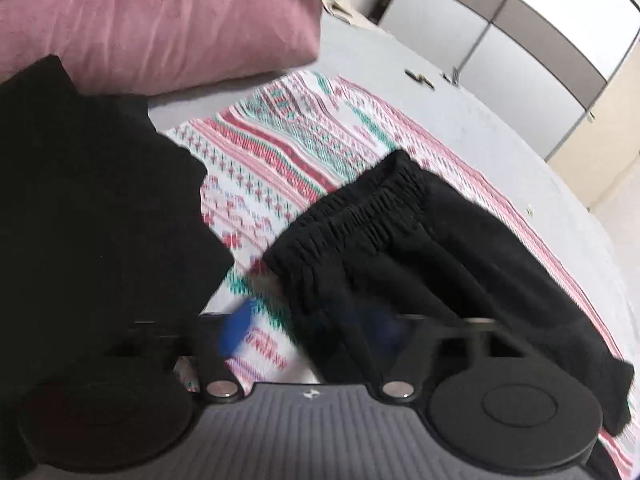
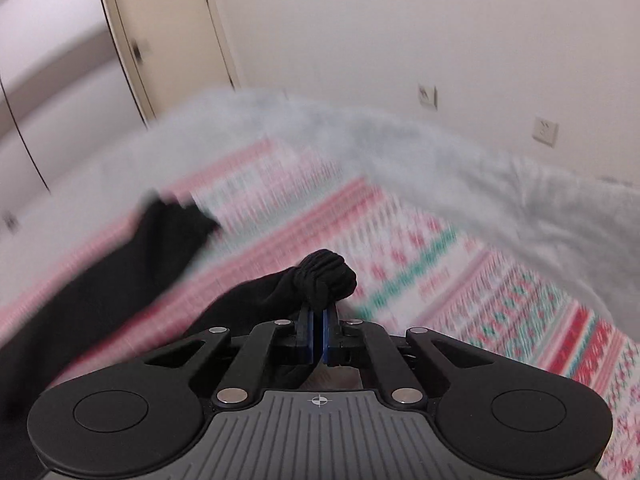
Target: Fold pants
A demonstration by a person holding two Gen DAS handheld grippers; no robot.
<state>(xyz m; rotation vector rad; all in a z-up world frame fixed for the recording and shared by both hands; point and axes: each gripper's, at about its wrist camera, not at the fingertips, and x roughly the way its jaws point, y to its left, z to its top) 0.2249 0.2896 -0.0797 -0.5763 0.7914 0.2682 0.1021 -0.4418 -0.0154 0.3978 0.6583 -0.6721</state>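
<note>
Black pants [image 1: 400, 240] with a gathered elastic waistband lie on a patterned pink, white and teal cloth [image 1: 280, 152]. My left gripper [image 1: 308, 332] hovers open over the near waistband corner; one blue pad [image 1: 236, 328] is above the cloth, and the other is blurred over the black fabric. In the right wrist view my right gripper [image 2: 318, 332] is shut on a bunched end of the pants [image 2: 326, 276], which sticks up above the blue pads. The rest of the pants [image 2: 120, 272] trails away to the left, blurred.
A second black garment [image 1: 100, 200] lies at the left beside a pink pillow [image 1: 160, 20]. The cloth rests on a grey bed sheet [image 1: 480, 120], with a wardrobe [image 1: 520, 40] behind. Rumpled grey bedding [image 2: 400, 148], a door [image 2: 168, 40] and wall sockets [image 2: 427, 96] lie beyond.
</note>
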